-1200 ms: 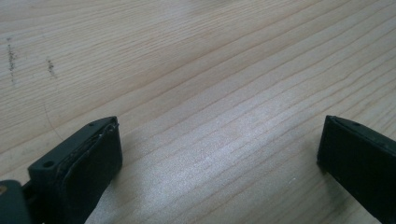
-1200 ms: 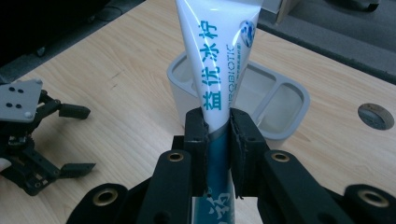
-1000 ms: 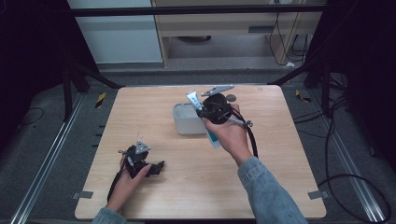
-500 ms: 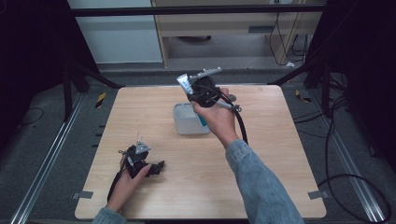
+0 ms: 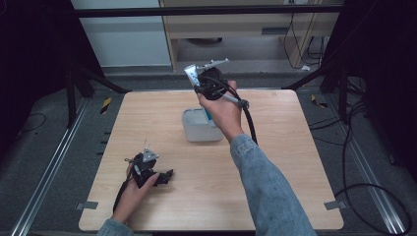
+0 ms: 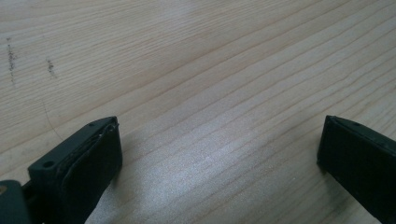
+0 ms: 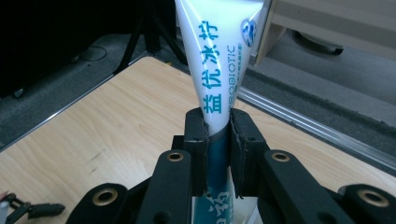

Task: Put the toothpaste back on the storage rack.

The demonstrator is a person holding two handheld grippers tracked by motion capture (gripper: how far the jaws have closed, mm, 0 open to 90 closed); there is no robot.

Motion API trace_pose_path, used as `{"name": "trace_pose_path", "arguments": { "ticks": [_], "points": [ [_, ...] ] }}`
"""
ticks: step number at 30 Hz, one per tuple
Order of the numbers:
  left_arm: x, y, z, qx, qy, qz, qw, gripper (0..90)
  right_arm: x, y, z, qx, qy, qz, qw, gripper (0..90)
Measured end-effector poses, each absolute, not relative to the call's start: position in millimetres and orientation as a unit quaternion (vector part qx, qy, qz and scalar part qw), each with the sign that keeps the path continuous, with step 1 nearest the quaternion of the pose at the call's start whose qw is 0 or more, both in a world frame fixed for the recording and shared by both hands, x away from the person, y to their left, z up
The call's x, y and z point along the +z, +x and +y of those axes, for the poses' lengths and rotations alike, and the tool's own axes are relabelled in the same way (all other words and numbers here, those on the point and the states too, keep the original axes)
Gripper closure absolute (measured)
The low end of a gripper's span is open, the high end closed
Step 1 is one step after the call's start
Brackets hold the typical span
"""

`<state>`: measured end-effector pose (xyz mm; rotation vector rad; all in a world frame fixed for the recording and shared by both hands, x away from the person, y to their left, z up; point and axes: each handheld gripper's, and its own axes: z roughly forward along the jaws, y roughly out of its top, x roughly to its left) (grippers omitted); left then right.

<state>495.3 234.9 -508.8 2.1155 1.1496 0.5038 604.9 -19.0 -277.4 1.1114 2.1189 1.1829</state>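
Observation:
My right gripper (image 7: pixel 218 135) is shut on a white and blue toothpaste tube (image 7: pixel 217 79), with its jaws pressing on the tube's middle and the flat crimped end pointing up. In the high view, the right gripper (image 5: pixel 200 83) is held raised over the far part of the wooden table (image 5: pixel 275 162). The tube (image 5: pixel 191 73) slants down behind the hand towards an open grey-white box (image 5: pixel 196 130). My left gripper (image 5: pixel 166 176) rests on the table at the front left. Its jaws stand wide apart over bare wood in the left gripper view (image 6: pixel 219 154), with nothing between them.
The box stands at the table's middle, towards the far side. Metal rails (image 5: pixel 44 182) and cables (image 5: pixel 364 196) run along the floor beside the table. A low wooden shelf unit (image 5: pixel 246 29) stands beyond the far edge.
The right gripper has risen with the tube and moved left towards the table's far edge. The left gripper has stayed where it was.

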Motion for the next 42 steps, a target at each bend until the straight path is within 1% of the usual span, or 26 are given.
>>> {"name": "trace_pose_path", "arguments": {
  "ticks": [6,12,23,30,42],
  "points": [
    [-508.8,495.3,234.8,0.193,0.81,0.44,0.334,0.0,-274.8,613.8,-15.0,0.437,0.407,0.763,0.248,78.5],
    [-508.8,495.3,234.9,0.193,0.811,0.44,0.334,0.0,-274.6,621.0,-11.6,0.443,0.407,0.759,0.251,78.6],
    [-508.8,495.3,234.9,0.193,0.811,0.44,0.334,0.0,-279.2,629.3,-13.2,0.447,0.416,0.748,0.261,78.6],
    [-508.8,495.4,234.7,0.193,0.811,0.44,0.334,0.0,-282.6,632.3,-11.3,0.461,0.413,0.736,0.276,78.5],
    [-508.8,495.4,234.7,0.193,0.811,0.44,0.334,0.0,-287.5,634.8,-6.1,0.469,0.412,0.73,0.278,78.4]
  ]
}}
